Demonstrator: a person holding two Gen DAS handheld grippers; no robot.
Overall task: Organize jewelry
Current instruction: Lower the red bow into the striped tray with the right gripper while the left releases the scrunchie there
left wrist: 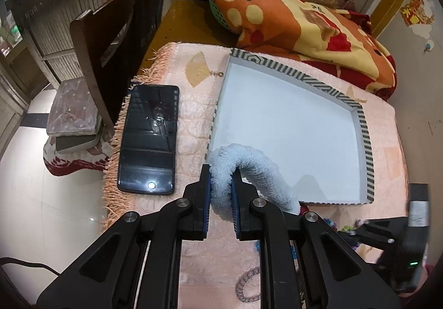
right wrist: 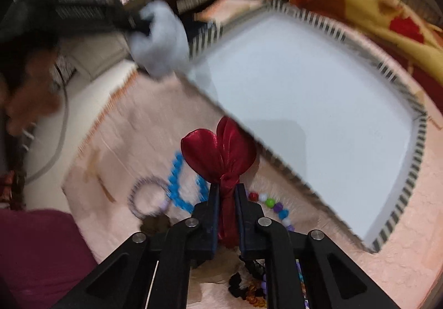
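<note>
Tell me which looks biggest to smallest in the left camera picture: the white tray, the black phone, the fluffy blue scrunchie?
1. white tray
2. black phone
3. fluffy blue scrunchie, pinched in the left gripper

The scrunchie is nearest the camera, so it looks bigger than it really is.

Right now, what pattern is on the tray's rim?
Black-and-white stripes run along the tray's rim, around a plain white inside; sharpest in the left wrist view.

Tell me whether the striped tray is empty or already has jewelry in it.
Empty. The tray shows only bare white floor in both views; the beads lie outside it on the pink cloth.
</note>
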